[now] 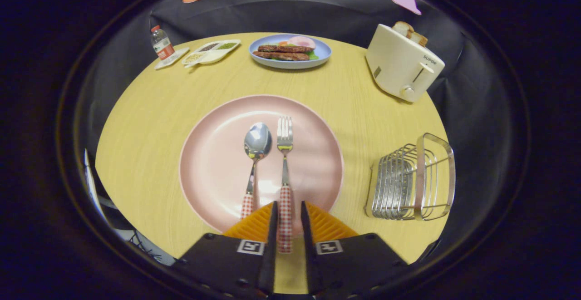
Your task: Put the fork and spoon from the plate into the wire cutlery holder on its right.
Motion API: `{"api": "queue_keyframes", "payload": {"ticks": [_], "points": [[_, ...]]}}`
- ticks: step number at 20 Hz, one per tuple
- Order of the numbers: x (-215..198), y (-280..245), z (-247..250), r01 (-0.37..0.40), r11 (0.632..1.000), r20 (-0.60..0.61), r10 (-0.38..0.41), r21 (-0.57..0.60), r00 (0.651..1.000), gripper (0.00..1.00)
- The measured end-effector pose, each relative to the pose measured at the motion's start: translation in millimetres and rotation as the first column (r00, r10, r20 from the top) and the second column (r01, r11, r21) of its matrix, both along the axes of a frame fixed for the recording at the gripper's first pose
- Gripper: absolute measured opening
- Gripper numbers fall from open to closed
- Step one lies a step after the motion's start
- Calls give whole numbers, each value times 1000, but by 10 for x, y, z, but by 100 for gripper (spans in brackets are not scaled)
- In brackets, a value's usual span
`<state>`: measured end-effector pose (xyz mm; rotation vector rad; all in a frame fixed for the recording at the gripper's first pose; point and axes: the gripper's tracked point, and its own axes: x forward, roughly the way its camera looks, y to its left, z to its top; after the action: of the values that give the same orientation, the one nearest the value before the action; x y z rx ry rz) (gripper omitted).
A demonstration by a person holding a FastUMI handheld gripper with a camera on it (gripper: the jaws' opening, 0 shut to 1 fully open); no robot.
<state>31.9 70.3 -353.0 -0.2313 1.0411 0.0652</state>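
A pink plate [213,154] lies in the middle of the round wooden table [145,123]. On it, side by side, lie a spoon [257,143] on the left and a fork [284,154] on the right, both with red-checked handles pointing toward me. My gripper [288,209] is low over the plate's near rim. Its fingers [272,227] stand on either side of the fork's handle, narrowly open, with a small gap visible on the right side. The spoon's handle lies just outside the left finger. The wire cutlery holder [411,179] stands on the table to the right of the plate.
Beyond the plate are a blue plate of food [290,59], a white divided dish [213,51] and a small bottle [161,43]. A cream toaster [401,64] with bread in it stands at the far right, behind the wire holder.
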Motion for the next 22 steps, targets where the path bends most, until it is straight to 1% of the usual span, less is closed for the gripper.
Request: {"api": "queue_keyframes", "payload": {"ticks": [1, 2, 3, 5, 9, 13, 16, 17, 19, 22], "points": [[18, -4, -31, -2, 1000, -17, 2, 6, 1000, 13], [10, -6, -39, -6, 1000, -25, 7, 10, 1000, 15], [-2, 4, -18, -7, 1000, -31, 8, 16, 999, 6], [3, 10, 30, -13, 999, -32, 14, 34, 999, 6], [-38, 32, 284, 6, 996, -41, -3, 88, 999, 6], [-144, -28, 906, 0, 987, -64, 10, 163, 998, 6], [-188, -400, 1423, 3, 990, -60, 6, 140, 998, 6], [-217, -553, 1554, 10, 992, -64, -2, 126, 998, 5], [-392, -828, 1725, 47, 991, -122, -31, 129, 992, 6], [-607, -1053, 1772, 150, 971, -268, -97, 185, 959, 6]]}}
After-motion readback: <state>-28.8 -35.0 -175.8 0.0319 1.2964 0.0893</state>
